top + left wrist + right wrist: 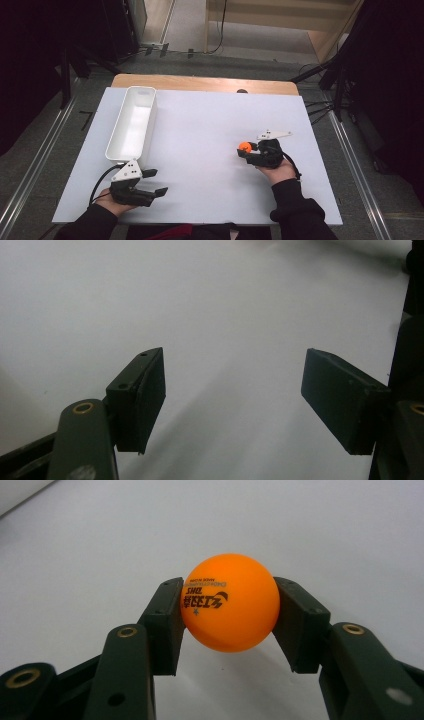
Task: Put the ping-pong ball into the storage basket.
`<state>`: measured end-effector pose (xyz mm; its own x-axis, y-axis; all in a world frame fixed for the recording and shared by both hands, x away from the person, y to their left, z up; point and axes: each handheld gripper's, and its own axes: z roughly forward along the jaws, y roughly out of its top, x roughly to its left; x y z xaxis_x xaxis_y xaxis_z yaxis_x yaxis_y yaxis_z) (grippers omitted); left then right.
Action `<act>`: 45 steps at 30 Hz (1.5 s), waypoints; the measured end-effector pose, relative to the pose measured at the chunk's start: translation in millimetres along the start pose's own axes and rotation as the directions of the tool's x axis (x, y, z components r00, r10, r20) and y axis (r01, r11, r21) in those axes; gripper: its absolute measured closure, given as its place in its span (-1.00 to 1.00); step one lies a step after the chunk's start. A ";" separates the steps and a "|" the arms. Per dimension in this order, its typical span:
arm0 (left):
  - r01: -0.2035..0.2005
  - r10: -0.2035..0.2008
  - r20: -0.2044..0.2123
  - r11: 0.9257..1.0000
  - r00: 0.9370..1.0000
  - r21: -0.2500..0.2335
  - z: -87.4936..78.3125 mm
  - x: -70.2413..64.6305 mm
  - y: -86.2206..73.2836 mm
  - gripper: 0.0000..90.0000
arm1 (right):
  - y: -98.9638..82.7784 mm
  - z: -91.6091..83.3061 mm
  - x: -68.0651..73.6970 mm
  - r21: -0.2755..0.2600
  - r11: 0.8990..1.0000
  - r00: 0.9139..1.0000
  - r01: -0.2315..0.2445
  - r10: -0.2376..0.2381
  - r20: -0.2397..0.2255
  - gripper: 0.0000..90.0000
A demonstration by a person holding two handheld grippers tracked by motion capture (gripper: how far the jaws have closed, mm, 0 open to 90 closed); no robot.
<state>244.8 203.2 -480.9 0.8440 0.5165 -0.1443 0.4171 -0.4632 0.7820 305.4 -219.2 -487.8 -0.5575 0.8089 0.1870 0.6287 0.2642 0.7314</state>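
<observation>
Mid-table, R tool (227,615) clamped on orange ball (230,609), L tool (232,395) wide open, empty.

The high view looks forward and down from above the person's side, taking in the whole table (200,150) from afar. The left gripper view rides low on the left gripper (150,182), looking along its jaws, close over bare tabletop ahead of them. The right gripper view looks along the right gripper (246,148), very near the ball (230,609) between its jaws. The high view shares that ball (244,146) and the white tabletop with both.
</observation>
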 end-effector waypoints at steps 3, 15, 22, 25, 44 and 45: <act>0.000 0.000 0.003 1.000 1.000 0.000 0.2 0.0 0.0 -0.41 | 0.4 1.0 3.8 0.006 1.000 1.000 0.011 -0.011 -0.013 0.07; 0.001 -0.001 0.005 1.000 1.000 -0.002 0.6 -0.4 0.1 -0.41 | 3.8 5.8 14.9 0.004 1.000 0.998 0.026 -0.026 -0.052 0.07; 0.003 -0.003 0.003 1.000 1.000 0.003 0.5 -0.5 0.1 -0.41 | 5.0 7.1 18.8 0.011 0.999 0.997 0.035 -0.034 -0.074 0.07; 0.004 -0.004 0.003 1.000 1.000 0.003 0.6 -0.5 0.1 -0.41 | 5.9 9.2 22.0 0.013 0.999 0.996 0.040 -0.039 -0.084 0.07; 0.002 -0.002 0.004 1.000 1.000 0.004 0.8 -0.5 0.0 -0.41 | 10.0 18.2 37.3 0.019 0.997 0.990 0.069 -0.066 -0.125 0.07; 0.003 -0.003 0.004 1.000 1.000 0.004 0.8 -0.5 0.0 -0.41 | 10.2 19.0 38.0 0.023 0.997 0.990 0.071 -0.068 -0.126 0.07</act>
<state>244.7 202.3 -481.4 0.8443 0.5147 -0.1488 0.4207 -0.4649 0.7790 300.9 -175.8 -485.7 -0.6628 0.7163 0.2180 0.5996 0.3333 0.7276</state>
